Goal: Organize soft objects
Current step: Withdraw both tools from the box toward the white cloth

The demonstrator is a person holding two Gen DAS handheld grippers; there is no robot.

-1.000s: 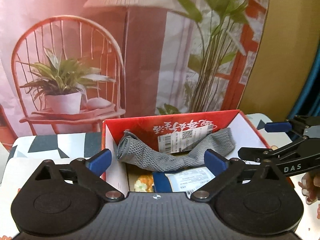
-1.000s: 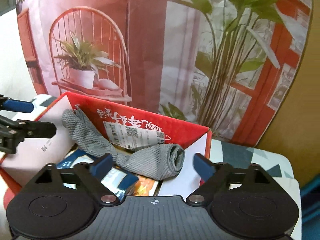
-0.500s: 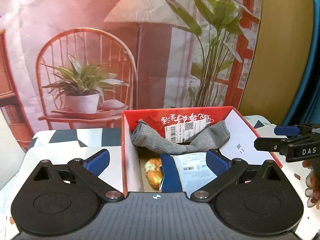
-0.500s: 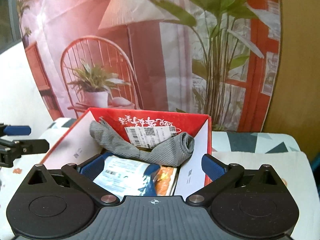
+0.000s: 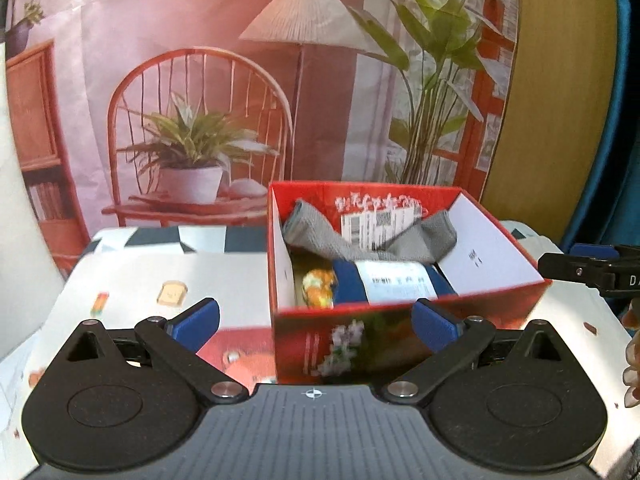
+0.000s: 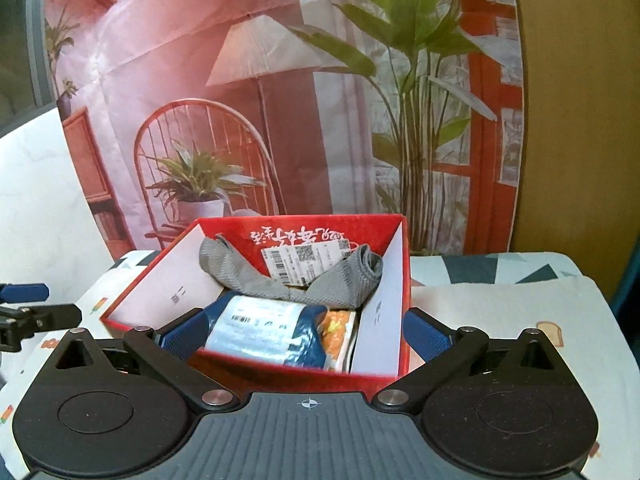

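A red cardboard box (image 5: 496, 302) (image 6: 256, 370) stands open on the table. A grey mesh cloth (image 5: 320, 240) (image 6: 340, 284) is draped across its back, over a blue packet with a white label (image 5: 394, 284) (image 6: 256, 330) and an orange-printed packet (image 5: 318, 286) (image 6: 336, 326). My left gripper (image 5: 316, 320) is open and empty, a short way in front of the box's near wall. My right gripper (image 6: 302, 334) is also open with nothing held, at the box's near edge. Each gripper's fingertips (image 5: 592, 250) (image 6: 24, 292) show at the side of the other's view.
A printed backdrop (image 5: 240, 80) of a chair, lamp and plants hangs close behind the box. The tablecloth (image 5: 152, 280) carries small printed pictures. Its right edge (image 6: 616, 320) falls off near a blue curtain. Part of a hand (image 5: 632, 344) shows at the far right.
Both grippers have drawn back from the box, so it looks smaller and its near wall shows. The grey cloth stays draped in the box.
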